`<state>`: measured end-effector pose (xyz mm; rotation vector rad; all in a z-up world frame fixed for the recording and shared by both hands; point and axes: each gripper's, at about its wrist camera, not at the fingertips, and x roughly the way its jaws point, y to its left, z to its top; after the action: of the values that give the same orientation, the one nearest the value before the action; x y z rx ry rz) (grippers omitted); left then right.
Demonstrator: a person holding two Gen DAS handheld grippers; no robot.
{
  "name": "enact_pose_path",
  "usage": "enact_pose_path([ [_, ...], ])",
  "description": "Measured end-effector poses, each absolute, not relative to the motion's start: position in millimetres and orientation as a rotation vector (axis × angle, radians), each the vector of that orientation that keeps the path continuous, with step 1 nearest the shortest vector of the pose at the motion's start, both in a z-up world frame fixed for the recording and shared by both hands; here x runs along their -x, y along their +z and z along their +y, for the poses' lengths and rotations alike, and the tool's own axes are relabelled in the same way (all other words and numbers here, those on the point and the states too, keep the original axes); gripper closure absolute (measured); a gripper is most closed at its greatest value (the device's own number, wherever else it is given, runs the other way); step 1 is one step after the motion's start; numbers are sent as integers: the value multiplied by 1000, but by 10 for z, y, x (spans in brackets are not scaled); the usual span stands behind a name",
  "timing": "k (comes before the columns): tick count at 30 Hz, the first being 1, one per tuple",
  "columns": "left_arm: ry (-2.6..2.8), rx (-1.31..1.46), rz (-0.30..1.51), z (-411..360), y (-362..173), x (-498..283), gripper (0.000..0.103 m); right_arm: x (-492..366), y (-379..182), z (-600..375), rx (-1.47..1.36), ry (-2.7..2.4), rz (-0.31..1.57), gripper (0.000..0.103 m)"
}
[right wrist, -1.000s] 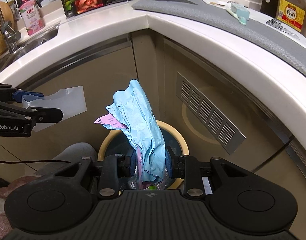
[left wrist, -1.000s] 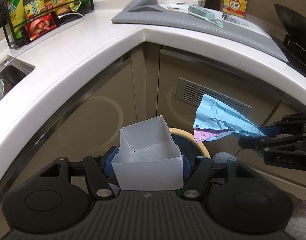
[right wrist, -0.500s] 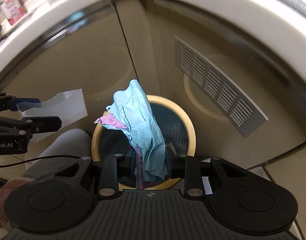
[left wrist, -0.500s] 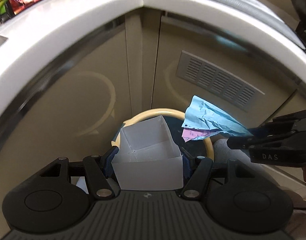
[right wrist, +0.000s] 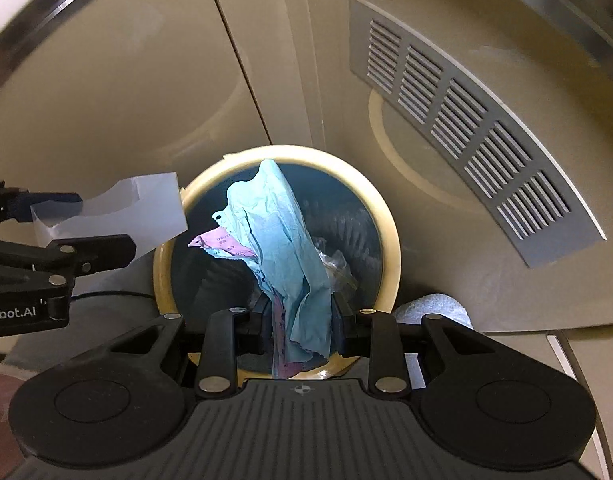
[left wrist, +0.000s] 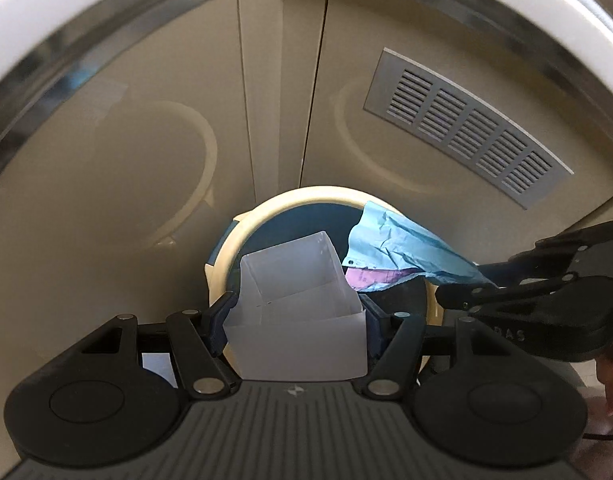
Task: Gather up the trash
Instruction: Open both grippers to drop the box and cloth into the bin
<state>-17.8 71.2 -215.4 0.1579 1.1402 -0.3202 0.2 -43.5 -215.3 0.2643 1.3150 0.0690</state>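
Cabinet corner, bin [right wrist: 386, 216] below: both hand-held grippers clamped on trash.
Left hand-held gripper [left wrist: 294, 320] pinches white box [left wrist: 298, 320] at the near rim, may miss; right hand-held gripper [right wrist: 302, 320] pinches blue paper [right wrist: 282, 240], may snag.

So the trash bin [right wrist: 388, 240] sits on the floor right up against the corner where the two cabinet fronts meet. Vent grille [right wrist: 466, 120] is on the right-hand cabinet door, up and right of the bin. Left gripper [left wrist: 296, 316] has the open box [left wrist: 294, 312] over the bin's near-left rim, right gripper [right wrist: 300, 316] has the crumpled paper [right wrist: 282, 232] above the bin mouth, box to the paper's left. There's a bag [right wrist: 332, 264] down inside the bin.
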Motion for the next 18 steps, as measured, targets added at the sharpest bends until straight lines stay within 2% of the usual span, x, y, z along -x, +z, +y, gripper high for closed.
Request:
enact_pose_path([
  [13,-313,-209,1227,595,-2519,-96,34,-147,-2467,-426,-264,36,1408,71],
  [16,-304,-209,1232,598,-2567,-149,29,-194,-2523,-433,-282,20,1423,65],
  [18,-295,-214,1239,598,-2593,-186,11,-223,-2533,-449,-297,14,1426,59],
])
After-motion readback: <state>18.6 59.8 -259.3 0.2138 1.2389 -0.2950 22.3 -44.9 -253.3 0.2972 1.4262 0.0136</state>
